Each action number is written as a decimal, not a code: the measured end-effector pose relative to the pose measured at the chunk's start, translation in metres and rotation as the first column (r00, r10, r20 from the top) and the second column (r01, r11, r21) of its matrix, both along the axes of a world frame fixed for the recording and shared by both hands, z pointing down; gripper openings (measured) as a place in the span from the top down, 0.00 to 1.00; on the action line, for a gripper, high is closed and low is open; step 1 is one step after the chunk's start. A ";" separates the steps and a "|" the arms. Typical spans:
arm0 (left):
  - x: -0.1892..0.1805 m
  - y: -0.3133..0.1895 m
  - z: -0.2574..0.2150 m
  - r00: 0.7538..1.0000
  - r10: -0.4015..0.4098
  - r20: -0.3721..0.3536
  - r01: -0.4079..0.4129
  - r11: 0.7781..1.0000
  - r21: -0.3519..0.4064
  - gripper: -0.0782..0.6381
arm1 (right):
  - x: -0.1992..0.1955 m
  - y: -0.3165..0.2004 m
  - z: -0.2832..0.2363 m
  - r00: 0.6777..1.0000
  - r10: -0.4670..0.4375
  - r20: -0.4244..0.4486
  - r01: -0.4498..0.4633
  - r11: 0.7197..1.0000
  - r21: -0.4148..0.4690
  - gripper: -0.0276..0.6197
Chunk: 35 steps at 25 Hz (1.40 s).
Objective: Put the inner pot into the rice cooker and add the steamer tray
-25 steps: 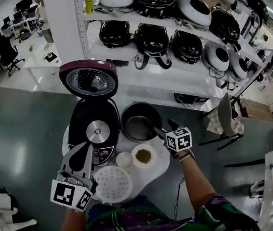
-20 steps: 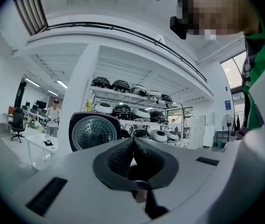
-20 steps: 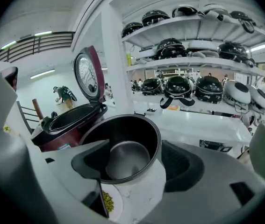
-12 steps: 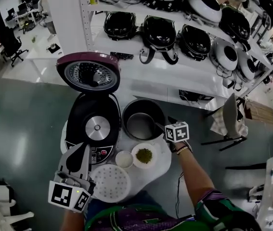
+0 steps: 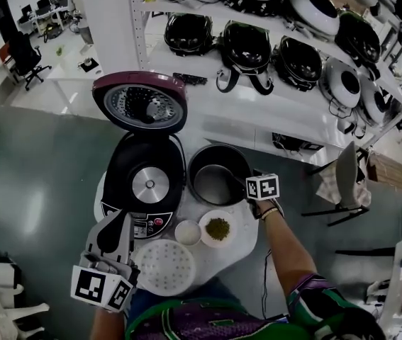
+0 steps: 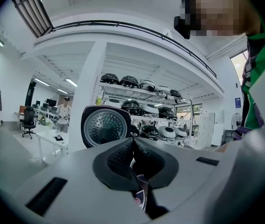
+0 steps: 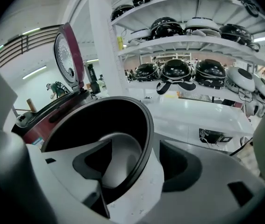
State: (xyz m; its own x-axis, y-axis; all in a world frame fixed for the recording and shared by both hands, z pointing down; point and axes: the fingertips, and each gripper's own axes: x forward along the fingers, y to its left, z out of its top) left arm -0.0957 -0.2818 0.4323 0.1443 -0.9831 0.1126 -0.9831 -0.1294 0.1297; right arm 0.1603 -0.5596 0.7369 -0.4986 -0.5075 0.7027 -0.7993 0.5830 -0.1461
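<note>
- The right gripper [image 5: 246,182] is dropping down onto the inner pot [image 5: 213,184], pushing in at its near-right edge.
- Its jaws are closing a little while it's doing that.
- The pot's rim is now sitting between them, one jaw inside and one outside, but they aren't pinching it yet.

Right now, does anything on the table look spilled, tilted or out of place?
Nothing stands out. The dark metal inner pot stands upright on the round white table beside the open maroon-lidded rice cooker; the white perforated steamer tray lies flat, and the white bowl of green beans shows no spill.
</note>
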 end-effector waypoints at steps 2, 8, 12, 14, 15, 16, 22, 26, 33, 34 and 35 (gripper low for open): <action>-0.001 0.003 0.001 1.000 -0.007 0.000 0.007 1.000 -0.007 0.86 | -0.002 -0.001 0.006 1.000 -0.006 -0.019 0.006 1.000 -0.012 0.48; -0.008 0.004 0.006 1.000 -0.019 -0.003 0.019 1.000 -0.017 0.86 | -0.006 -0.001 0.017 0.999 -0.009 -0.034 0.008 1.000 -0.024 0.48; -0.010 0.005 0.012 1.000 -0.026 -0.011 0.025 0.999 -0.030 0.86 | -0.008 -0.001 0.020 0.998 -0.033 -0.057 0.032 0.999 -0.026 0.52; -0.010 0.005 0.014 1.000 -0.027 -0.015 0.027 0.999 -0.035 0.86 | -0.009 0.001 0.020 0.997 -0.049 -0.061 0.048 0.999 -0.025 0.55; -0.010 0.004 0.014 1.000 -0.026 -0.015 0.026 0.999 -0.038 0.86 | -0.010 0.001 0.020 0.997 -0.054 -0.059 0.053 0.998 -0.025 0.58; -0.010 0.004 0.015 1.000 -0.025 -0.015 0.024 0.999 -0.039 0.86 | -0.011 0.002 0.020 0.997 -0.055 -0.056 0.054 0.998 -0.026 0.61; -0.011 0.005 0.018 1.000 -0.015 -0.016 0.014 0.998 -0.062 0.86 | -0.008 -0.002 0.019 0.998 0.024 -0.063 -0.025 0.999 -0.024 0.70; -0.010 0.005 0.022 1.000 -0.011 -0.019 0.010 0.997 -0.077 0.86 | 0.001 -0.007 0.019 0.988 0.091 -0.121 -0.093 0.996 -0.010 0.83; -0.016 0.005 0.025 1.000 -0.013 -0.028 0.011 0.996 -0.089 0.86 | 0.009 -0.014 0.019 0.978 0.150 -0.142 -0.155 0.987 -0.028 0.96; -0.017 0.005 0.026 0.999 -0.013 -0.031 0.010 0.996 -0.089 0.86 | 0.009 -0.014 0.017 0.977 0.157 -0.143 -0.163 0.986 -0.036 0.97; -0.018 0.006 0.026 0.999 -0.012 -0.032 0.009 0.996 -0.089 0.86 | 0.009 -0.013 0.016 0.976 0.165 -0.140 -0.173 0.984 -0.043 0.97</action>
State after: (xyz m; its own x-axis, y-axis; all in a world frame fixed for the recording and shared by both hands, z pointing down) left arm -0.1139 -0.2759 0.4580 0.1386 -0.9710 0.1945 -0.9794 -0.1053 0.1724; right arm 0.1697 -0.5727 0.7526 -0.3076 -0.5350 0.7868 -0.9001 0.4319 -0.0582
